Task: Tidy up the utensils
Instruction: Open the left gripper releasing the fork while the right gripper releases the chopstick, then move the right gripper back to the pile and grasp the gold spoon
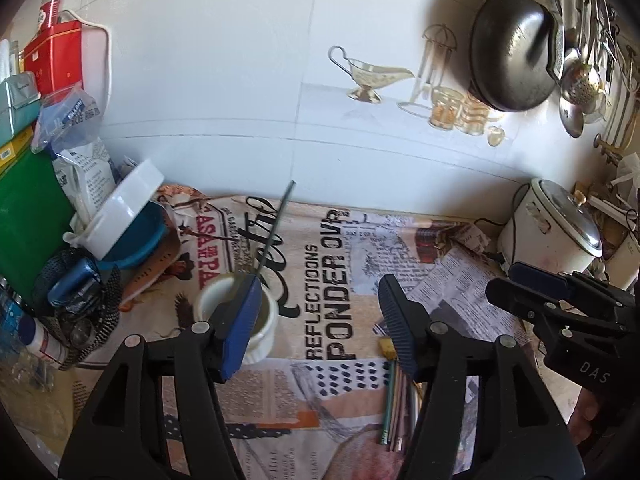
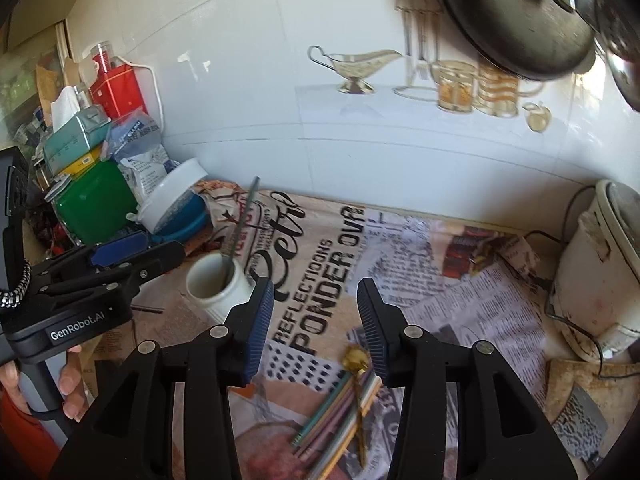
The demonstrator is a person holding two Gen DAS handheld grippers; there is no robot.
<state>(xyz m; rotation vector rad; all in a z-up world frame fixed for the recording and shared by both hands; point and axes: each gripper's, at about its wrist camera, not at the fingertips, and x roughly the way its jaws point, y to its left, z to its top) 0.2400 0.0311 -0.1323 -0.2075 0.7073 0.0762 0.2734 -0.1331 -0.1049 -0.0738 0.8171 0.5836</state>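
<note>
A white ceramic cup (image 1: 267, 322) (image 2: 224, 294) stands on the newspaper-print cloth (image 1: 320, 240), with one thin dark stick (image 1: 276, 224) (image 2: 242, 216) leaning out of it. A bundle of coloured sticks (image 1: 390, 400) (image 2: 340, 408) lies flat on the cloth nearer me, beside a gold spoon (image 2: 356, 360). My left gripper (image 1: 318, 308) is open and empty; its left finger overlaps the cup in its own view. My right gripper (image 2: 316, 320) is open and empty above the bundle's far end. Each gripper shows at the edge of the other's view: the right (image 1: 520, 288), the left (image 2: 132, 256).
A white rice cooker (image 1: 552, 232) (image 2: 596, 272) stands at the right; a black wok (image 1: 512, 48) and ladles hang above it. Boxes, a green container (image 2: 96, 200), a white tub on a blue bowl (image 1: 132, 216) and a mesh basket (image 1: 80, 300) crowd the left. A cleaver (image 2: 580, 416) lies bottom right.
</note>
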